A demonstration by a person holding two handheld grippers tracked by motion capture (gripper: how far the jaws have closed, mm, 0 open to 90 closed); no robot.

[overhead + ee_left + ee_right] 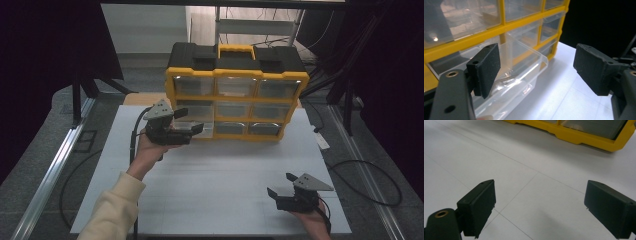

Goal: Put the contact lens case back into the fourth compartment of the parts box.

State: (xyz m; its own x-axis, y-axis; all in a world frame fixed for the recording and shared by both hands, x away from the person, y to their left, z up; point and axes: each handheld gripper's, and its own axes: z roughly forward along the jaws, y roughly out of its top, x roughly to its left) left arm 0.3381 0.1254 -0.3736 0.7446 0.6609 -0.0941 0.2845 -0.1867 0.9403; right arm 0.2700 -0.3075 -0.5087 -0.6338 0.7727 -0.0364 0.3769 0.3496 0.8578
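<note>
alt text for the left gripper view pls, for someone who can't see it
The left gripper holds its two black jaws wide open in front of a clear plastic drawer pulled partway out of a yellow organizer with clear drawers. Nothing is gripped, and the white table lies to the right.
</note>
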